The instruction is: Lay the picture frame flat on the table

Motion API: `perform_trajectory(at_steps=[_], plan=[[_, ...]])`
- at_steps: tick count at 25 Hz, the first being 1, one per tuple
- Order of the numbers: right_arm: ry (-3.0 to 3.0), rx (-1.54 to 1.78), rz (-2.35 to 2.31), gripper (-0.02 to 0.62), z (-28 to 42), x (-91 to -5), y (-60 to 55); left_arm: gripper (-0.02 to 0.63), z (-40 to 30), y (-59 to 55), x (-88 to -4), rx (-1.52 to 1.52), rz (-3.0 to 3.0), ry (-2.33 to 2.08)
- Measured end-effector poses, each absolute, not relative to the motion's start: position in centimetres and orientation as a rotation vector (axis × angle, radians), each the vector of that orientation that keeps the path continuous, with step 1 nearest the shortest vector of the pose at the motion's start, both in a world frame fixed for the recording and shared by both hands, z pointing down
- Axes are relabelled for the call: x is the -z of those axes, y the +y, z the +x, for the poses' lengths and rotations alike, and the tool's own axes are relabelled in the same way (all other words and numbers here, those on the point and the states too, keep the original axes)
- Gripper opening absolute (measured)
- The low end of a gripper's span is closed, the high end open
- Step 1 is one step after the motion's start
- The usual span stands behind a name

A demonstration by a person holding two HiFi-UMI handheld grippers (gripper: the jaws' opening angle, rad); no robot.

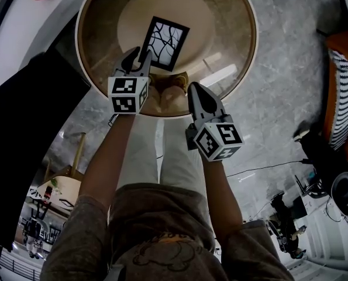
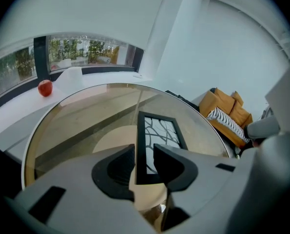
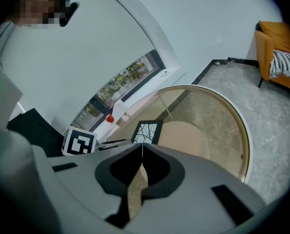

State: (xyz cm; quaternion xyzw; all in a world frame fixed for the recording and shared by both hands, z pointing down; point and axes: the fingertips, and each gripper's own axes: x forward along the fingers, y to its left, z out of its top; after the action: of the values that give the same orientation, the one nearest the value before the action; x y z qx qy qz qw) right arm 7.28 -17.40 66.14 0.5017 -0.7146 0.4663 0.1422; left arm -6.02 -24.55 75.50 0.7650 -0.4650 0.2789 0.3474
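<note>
Two hand-held grippers show, one in each of the person's hands. Each carries one cube with black-and-white square markers: the left cube [image 1: 127, 94] and the right cube [image 1: 219, 138]. The markers are block patterns, not letters.

The left hand-held gripper [image 1: 138, 56] is released: its jaws stand apart, with the near left edge of the one frame [image 1: 165, 43] in the gap. The frame's black border lies close to the left jaw. A strip of its picture shows between the border and the right jaw, so the pads do not clamp it.

The right hand-held gripper [image 1: 195, 88] is clenched, its tips meeting with nothing between them. It hangs apart from the frame, to the right of the left one and nearer the person.

The frame is black, with a pattern of dark branching lines on a pale ground. It sits on the round glass tabletop [image 1: 232, 34], just ahead of the left jaws. Whether it lies flat or is tilted I cannot tell.

Beyond the tabletop, far left of the left hand-held gripper, one red round thing [image 2: 45, 87] rests on a white ledge [image 2: 76, 77]. Far to its right stands one orange armchair [image 2: 227, 104] with one striped cushion [image 2: 226, 122].
</note>
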Motion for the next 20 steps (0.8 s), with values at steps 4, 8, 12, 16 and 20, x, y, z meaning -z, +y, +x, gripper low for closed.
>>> perform_trajectory(at_steps=[4, 8, 12, 16, 20], plan=[[-2.063, -1.336, 1.446, 0.02, 7.3, -65.2, -17.4, 0.052, -6.6, -24.7, -74.1, -0.735, 1.981, -1.225], [-2.061, -1.312, 1.437, 0.02, 7.5, -63.6, -17.6, 0.018, -7.0, -24.3, -72.0, -0.738, 1.95, -1.221], [-2.063, -1.284, 1.436, 0.02, 7.9, -61.3, -18.2, 0.018, -7.1, -23.8, -68.8, -0.724, 1.923, -1.209], [-2.092, -1.257, 1.437, 0.02, 8.6, -57.7, -18.4, 0.017, -6.6, -22.7, -64.0, -0.7, 1.915, -1.199], [-2.132, -1.238, 1.439, 0.02, 8.7, -53.2, -18.0, 0.017, -6.1, -21.1, -58.5, -0.668, 1.919, -1.182]])
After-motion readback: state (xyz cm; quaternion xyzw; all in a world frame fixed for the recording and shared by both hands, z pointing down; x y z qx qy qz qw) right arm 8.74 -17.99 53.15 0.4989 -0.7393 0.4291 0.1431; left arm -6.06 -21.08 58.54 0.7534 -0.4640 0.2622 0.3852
